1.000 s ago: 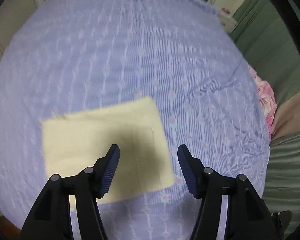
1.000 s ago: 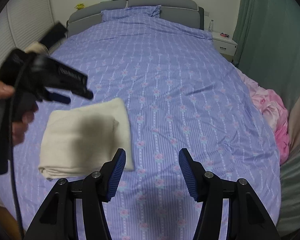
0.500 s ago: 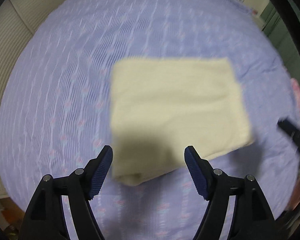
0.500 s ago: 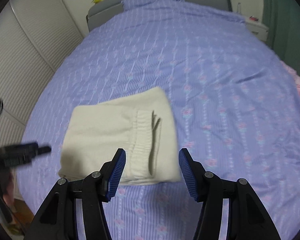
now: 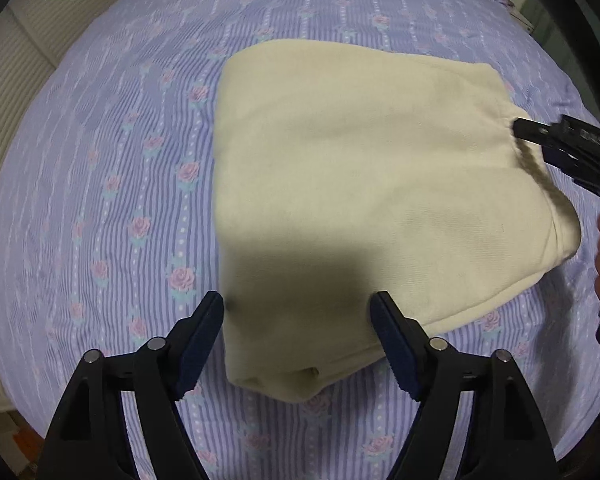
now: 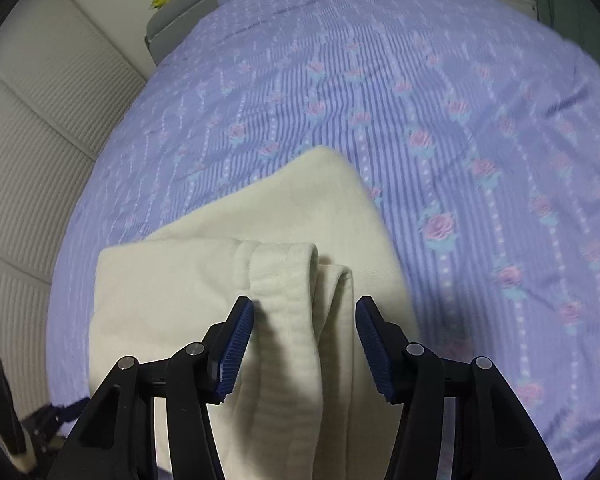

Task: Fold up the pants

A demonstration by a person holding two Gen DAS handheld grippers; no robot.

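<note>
The main risk here is that a gripper closes on only the top layer of the pants (image 5: pixel 380 184), so that the tidy stack opens again when it is lifted. The right gripper (image 6: pixel 304 340) is over the waistband (image 6: pixel 284 280), where several folded edges lie side by side; a pinch that catches only one of them would pull that layer out. A pinch that goes too deep could also take the bed cover (image 5: pixel 100 160) together with the cloth.

The left gripper (image 5: pixel 298 336) is open, and its jaws have just been opening wider. They stand on both sides of the near corner of the pants, but the pads do not press on it. The jaws of the right gripper have just been closing a little. The waistband is between them, and there is a gap at each pad, so I judge that it is open too.

The pants are cream, thick and soft, already folded into a compact rectangle. They lie flat on the bed cover, near its foot edge. The ribbed elastic waistband is on the side of the pants nearest the right gripper.
</note>
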